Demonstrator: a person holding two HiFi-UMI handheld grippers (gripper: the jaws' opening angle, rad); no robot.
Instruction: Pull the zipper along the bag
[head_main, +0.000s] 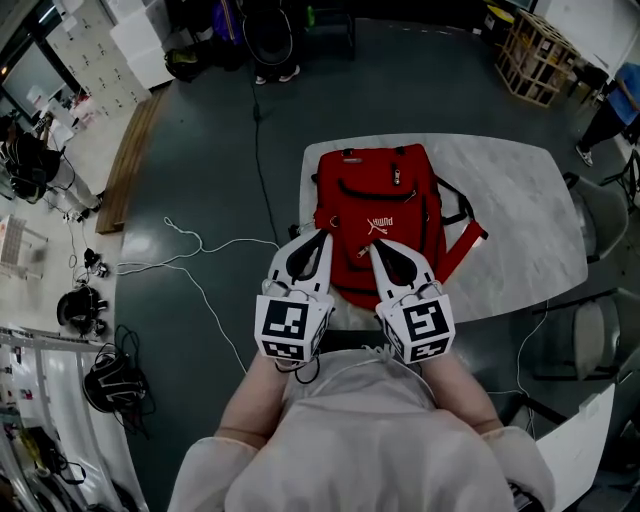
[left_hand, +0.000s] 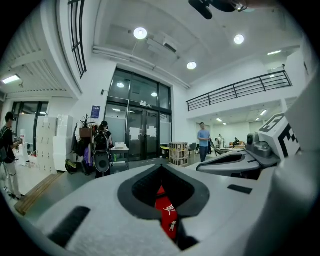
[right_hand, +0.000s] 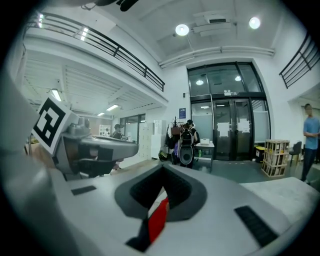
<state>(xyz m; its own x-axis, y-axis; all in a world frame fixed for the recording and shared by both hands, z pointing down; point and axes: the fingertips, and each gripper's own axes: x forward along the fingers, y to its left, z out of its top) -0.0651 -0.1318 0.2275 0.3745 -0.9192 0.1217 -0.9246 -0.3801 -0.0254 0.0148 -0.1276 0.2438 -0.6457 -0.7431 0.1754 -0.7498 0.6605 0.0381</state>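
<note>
A red backpack is lying flat on a pale table. It is sitting by the left edge of the tabletop and is reaching from near the far edge down to the near edge. A strap is sticking out from its right side across the tabletop.

A person is holding 2 grippers side by side over the near end of the backpack. The left gripper is pointing away from the person. Its 2 jaws are pressing together at the tips, and nothing is sitting between them. The right gripper is doing the same thing just beside it, with its jaws together and nothing in them.

In the left gripper view, the left gripper is showing a bit of the red backpack through the hole behind its tips. A small silver zipper pull is lying on that red cloth. In the right gripper view, the right gripper is showing a red strip of the backpack through its hole too.

A thin white cord is curling over the dark floor, left of the table.
</note>
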